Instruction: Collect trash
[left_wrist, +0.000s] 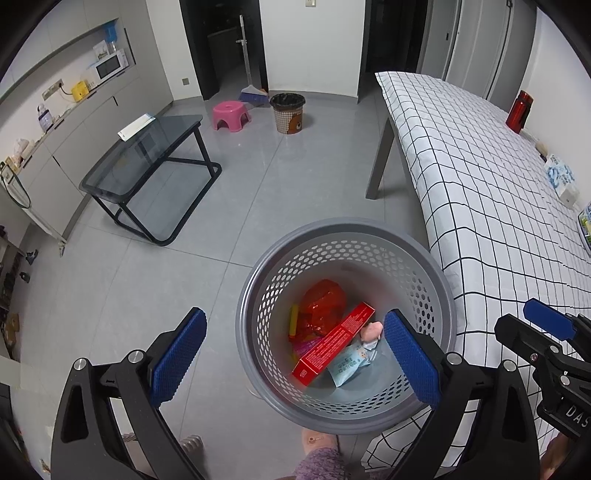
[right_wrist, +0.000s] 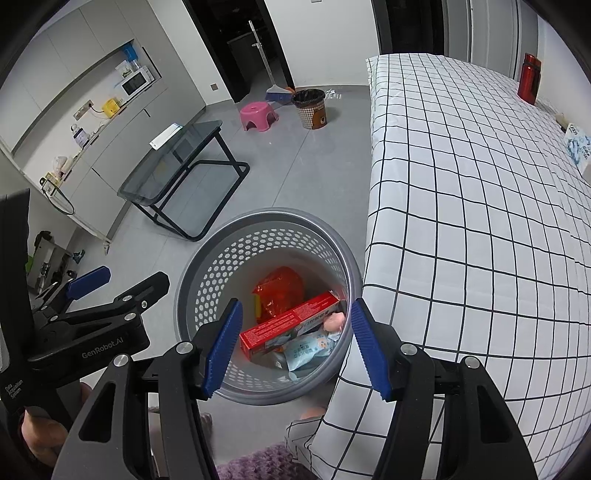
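Lying diagonally in the grey perforated plastic basket (left_wrist: 436, 295), the long red cardboard box (left_wrist: 332, 343) points one end toward the rim (other wrappers beside it). Left gripper (left_wrist: 295, 354) and right gripper (right_wrist: 295, 347) hang above it, both jaws apart, empty.

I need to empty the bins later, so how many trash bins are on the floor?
2: a grey perforated bin beside the checked table, holding trash, and a brown lined bin by the far wall near the pink stool.

My left gripper (left_wrist: 295, 354) and right gripper (right_wrist: 297, 347) are showing black frames, silver screws, ribbed blue pads (right_wrist: 223, 349), and I'm wearing fuzzy purple sleeves (left_wrist: 321, 461).
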